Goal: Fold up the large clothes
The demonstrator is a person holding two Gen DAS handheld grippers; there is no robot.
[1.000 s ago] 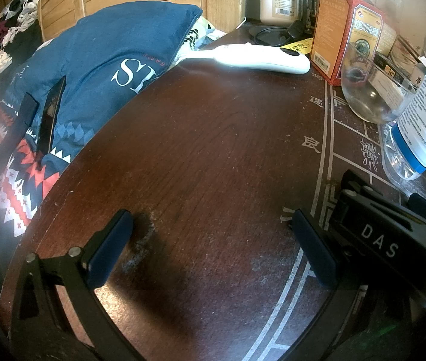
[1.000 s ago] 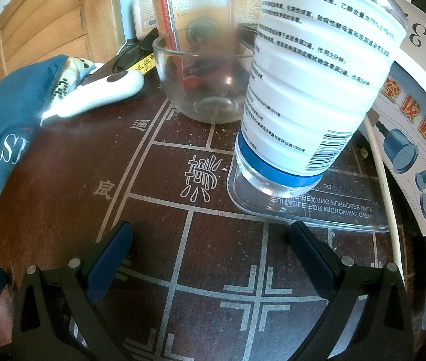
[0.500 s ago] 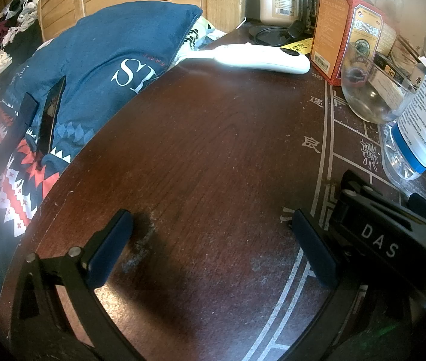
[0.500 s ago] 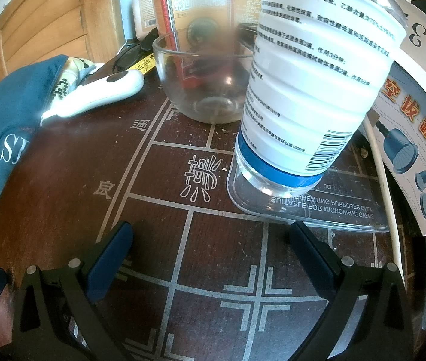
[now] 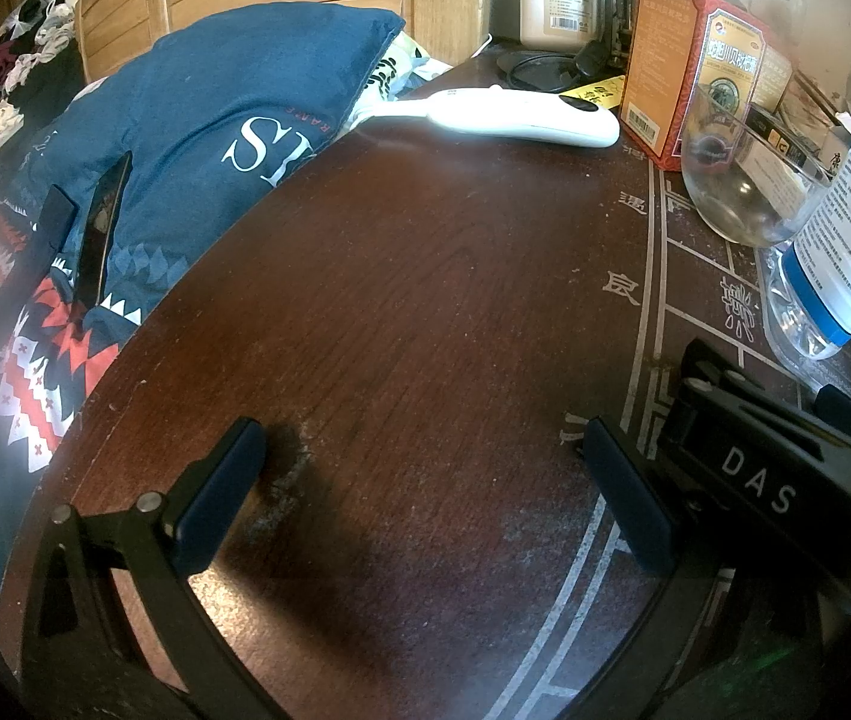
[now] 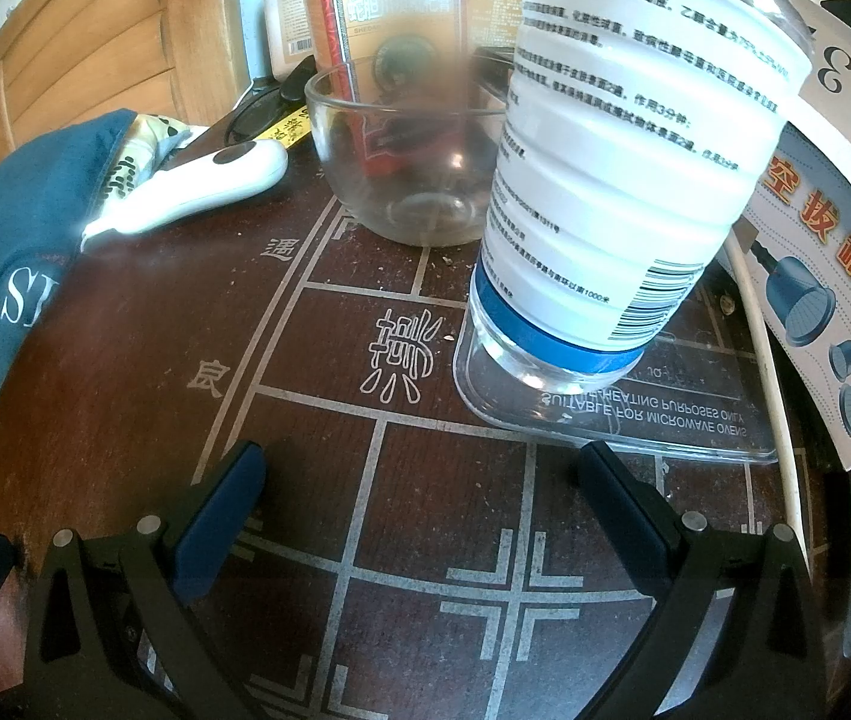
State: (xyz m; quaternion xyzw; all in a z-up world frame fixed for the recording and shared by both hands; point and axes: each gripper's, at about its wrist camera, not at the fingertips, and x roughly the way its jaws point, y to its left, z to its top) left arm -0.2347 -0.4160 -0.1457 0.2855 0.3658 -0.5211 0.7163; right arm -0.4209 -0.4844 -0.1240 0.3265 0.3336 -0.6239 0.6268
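Both tongs idle over the counter

We see the dark wooden counter (image 5: 425,300), then the blue garment (image 5: 215,120) draped beyond its far left edge, the bottle (image 6: 617,180), the bowl (image 6: 407,162); our left tongs (image 5: 419,492) and right tongs (image 6: 419,510) gape, holding nothing.
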